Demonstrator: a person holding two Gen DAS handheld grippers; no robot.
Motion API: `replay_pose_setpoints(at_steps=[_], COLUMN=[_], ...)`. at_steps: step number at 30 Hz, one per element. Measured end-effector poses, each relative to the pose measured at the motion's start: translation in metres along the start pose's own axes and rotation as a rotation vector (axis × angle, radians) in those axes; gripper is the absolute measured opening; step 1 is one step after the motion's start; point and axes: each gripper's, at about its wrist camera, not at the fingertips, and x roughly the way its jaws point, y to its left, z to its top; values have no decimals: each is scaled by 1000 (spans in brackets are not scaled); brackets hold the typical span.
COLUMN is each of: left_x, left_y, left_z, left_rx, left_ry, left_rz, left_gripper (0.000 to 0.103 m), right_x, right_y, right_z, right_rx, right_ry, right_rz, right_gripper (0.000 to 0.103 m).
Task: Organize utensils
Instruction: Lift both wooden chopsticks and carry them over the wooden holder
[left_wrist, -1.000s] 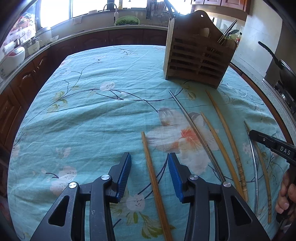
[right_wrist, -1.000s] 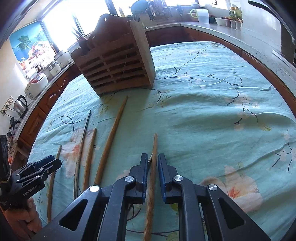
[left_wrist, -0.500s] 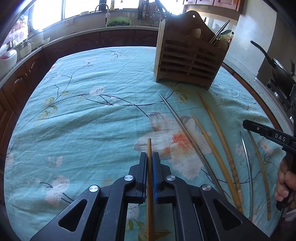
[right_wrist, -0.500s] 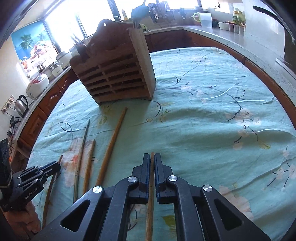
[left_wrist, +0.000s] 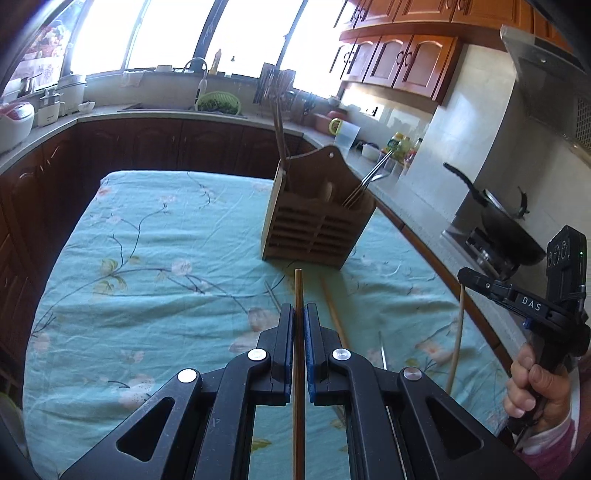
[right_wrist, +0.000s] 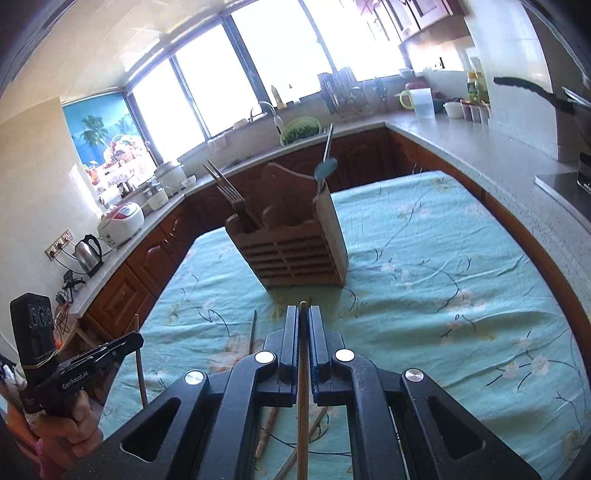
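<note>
Chopsticks: one thin wooden stick (left_wrist: 298, 295) is in the left gripper (left_wrist: 299, 314), another wooden stick (right_wrist: 303, 314) in the right gripper (right_wrist: 303, 314).
Jaws: both pairs squeeze tight on their stick.
Holder: the wooden box (left_wrist: 314, 225) stands on the bench (left_wrist: 147, 258), just past the stick tips.
Bench: more sticks (left_wrist: 334, 314) lie on the flowery cloth.

The left gripper (left_wrist: 299, 314), black with blue-lined jaws, points forward and downward, its jaws pinched onto a thin brown wooden chopstick (left_wrist: 298, 369). The right gripper (right_wrist: 303, 317) is angled likewise, jaws clamped on a pale wooden chopstick (right_wrist: 303, 391). A bare hand (left_wrist: 535, 384) grips the right gripper's handle; another hand (right_wrist: 66, 435) grips the left's.
</note>
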Motion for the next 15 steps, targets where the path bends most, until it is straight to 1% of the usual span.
replay_pose_setpoints(at_steps=[5, 7, 11, 15], left_x=[-37, -45, -50, -47], left_y=[1, 2, 2, 0], left_z=[8, 10, 13, 17], left_rx=[-2, -5, -9, -2], left_ry=[-79, -104, -129, -143], left_rz=[-26, -31, -22, -15], left_gripper=[4, 4, 4, 4], right_x=[-30, -38, -40, -33], right_y=[12, 16, 20, 23], right_z=[24, 32, 43, 50], right_rx=[-23, -34, -46, -49], right_ry=[-103, -137, -168, -172], right_rz=[13, 11, 12, 12], right_gripper=[4, 4, 4, 4])
